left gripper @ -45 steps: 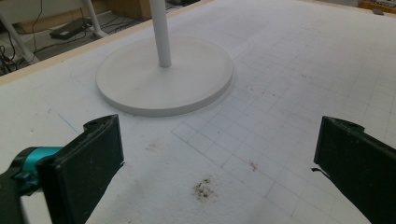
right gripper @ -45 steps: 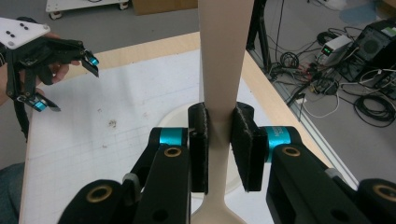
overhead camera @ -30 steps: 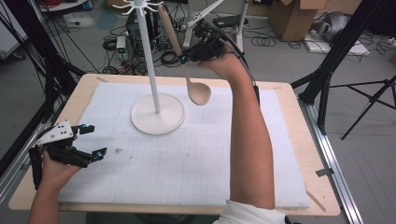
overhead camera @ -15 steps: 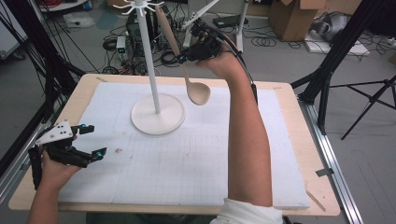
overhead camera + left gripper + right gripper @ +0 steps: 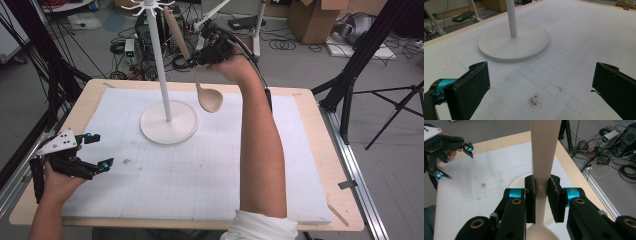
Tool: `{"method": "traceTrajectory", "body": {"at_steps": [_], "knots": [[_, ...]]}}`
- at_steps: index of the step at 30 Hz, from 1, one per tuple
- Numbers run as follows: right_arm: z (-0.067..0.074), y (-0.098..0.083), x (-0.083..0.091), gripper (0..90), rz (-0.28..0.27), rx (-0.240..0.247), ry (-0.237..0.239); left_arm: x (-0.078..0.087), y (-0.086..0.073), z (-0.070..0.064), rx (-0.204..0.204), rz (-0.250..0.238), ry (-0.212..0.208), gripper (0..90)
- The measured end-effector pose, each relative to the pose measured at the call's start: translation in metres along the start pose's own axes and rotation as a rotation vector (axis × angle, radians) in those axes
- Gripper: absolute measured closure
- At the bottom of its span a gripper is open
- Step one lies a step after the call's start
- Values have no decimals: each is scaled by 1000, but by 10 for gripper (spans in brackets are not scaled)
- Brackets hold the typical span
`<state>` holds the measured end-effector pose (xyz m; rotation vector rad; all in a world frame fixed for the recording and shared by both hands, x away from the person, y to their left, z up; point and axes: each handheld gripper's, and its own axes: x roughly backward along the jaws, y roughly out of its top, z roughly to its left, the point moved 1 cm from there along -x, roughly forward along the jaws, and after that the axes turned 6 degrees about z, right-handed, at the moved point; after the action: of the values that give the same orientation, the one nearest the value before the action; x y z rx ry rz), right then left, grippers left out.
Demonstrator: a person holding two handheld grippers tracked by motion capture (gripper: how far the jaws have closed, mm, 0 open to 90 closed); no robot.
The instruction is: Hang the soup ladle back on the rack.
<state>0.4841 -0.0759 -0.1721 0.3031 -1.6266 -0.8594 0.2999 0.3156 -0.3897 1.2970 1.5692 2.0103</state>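
A beige wooden spoon [image 5: 200, 80] hangs in the air to the right of a white hook stand [image 5: 161, 75], bowl end down. My right gripper [image 5: 197, 57] is shut on the spoon's handle [image 5: 544, 152], held high over the table's far side, close to the stand's top hooks [image 5: 148, 5]. The spoon's bowl [image 5: 541, 233] shows below the jaws. My left gripper [image 5: 99, 151] stands open low over the white mat at the near left, with nothing between its fingers [image 5: 469, 87]. The stand's round base [image 5: 513, 41] lies ahead of it.
A white gridded mat [image 5: 200, 165] covers the wooden table [image 5: 320, 150]. A small dark stain [image 5: 534, 100] marks the mat near the left gripper. Cables, boxes and tripod legs [image 5: 360, 65] crowd the floor beyond the table.
My right gripper has lifted the spoon a little higher and nearer the stand's top. The left gripper has stayed where it was.
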Motion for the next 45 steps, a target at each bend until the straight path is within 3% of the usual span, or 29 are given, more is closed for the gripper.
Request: {"method": "traceTrajectory", "body": {"at_steps": [4,5,6,8,10,16,19,27,34,41,45], "knots": [[1,1,-3,763,15,-3,3,0,0,0,-2,2,0,17],[2,1,-4,691,17,-4,-20,0,0,0,-2,3,0,17],[2,1,-4,691,17,-4,-20,0,0,0,-2,1,0,17],[2,1,-3,563,-17,-37,-45,1,0,0,-5,2,-1,17],[2,-1,0,490,-30,-63,-64,1,1,-1,-3,-1,0,17],[7,-11,5,411,-42,-54,-59,0,1,-1,-3,-2,-3,17],[9,-29,15,362,-91,-71,-51,0,2,-2,-7,-2,-4,17],[15,-63,35,344,-130,-91,-73,-4,3,-4,-12,12,-7,17],[29,-91,53,264,-161,-80,-95,-7,4,-7,-25,22,-14,17],[46,-126,59,188,-165,-70,-114,-7,4,-8,-21,19,-12,17],[51,-153,54,147,-163,-106,-112,-9,5,-9,-23,22,-18,17]]}}
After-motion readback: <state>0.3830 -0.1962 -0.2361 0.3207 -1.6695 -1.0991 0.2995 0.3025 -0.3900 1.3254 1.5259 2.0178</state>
